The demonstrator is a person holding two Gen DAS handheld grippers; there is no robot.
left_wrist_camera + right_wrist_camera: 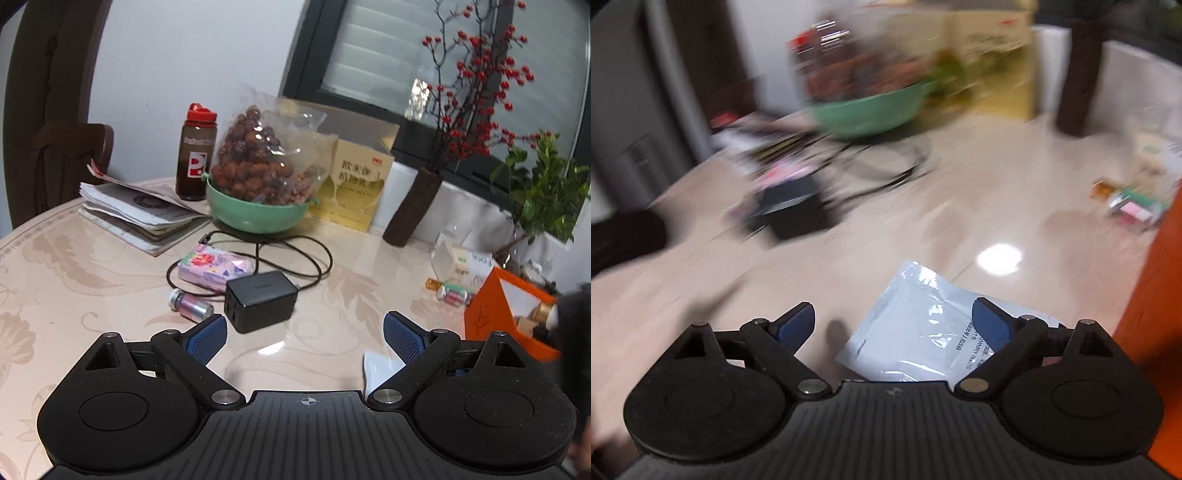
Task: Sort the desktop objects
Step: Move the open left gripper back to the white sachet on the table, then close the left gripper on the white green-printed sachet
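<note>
left tongs (pixel 304 332) released; right tongs (pixel 894 325) released | white packet (pixel 916 328) flat, corner pointing away

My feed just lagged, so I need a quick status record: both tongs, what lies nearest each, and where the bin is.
left tongs: open, holding nothing
nearest left tongs: black charger with its cable looped behind, small vial lying beside it
right tongs: open, over a white packet lying flat; contact cannot be told
orange box: at the right, near both tongs
table: glossy, patterned
right view: blurred beyond the packet
</note>
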